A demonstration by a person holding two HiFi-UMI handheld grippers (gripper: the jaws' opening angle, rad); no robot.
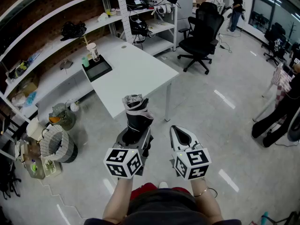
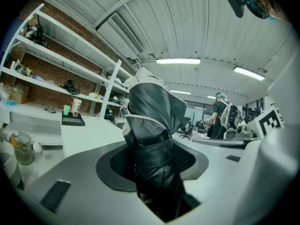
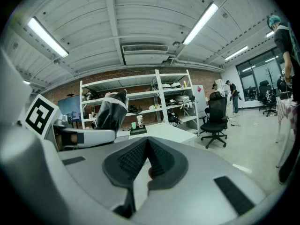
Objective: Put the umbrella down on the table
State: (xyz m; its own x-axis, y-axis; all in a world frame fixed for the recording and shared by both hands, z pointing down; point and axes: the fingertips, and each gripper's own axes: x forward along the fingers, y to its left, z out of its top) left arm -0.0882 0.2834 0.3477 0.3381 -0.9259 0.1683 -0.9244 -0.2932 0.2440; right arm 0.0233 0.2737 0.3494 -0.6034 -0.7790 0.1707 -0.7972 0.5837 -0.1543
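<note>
Left gripper [image 1: 136, 136] at 6 o'clock: jaws clamped on folded black-and-grey fabric umbrella [image 1: 136, 112], standing upright. Right gripper [image 1: 181, 134] just beside, jaws together, empty. White rectangular counter [image 1: 140, 74] at 12 o'clock. Black wheeled office chair [image 1: 202, 29] at 1 o'clock.

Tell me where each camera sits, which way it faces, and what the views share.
Head view: on the person's head, looking steeply down at the white table; forearms, left gripper and right gripper show.
Left gripper view: rides the left gripper, facing along its jaws, shut on the folded umbrella.
Right gripper view: rides the right gripper, facing along its closed, empty jaws toward shelves.
Shared: all three show umbrella and table.
</note>
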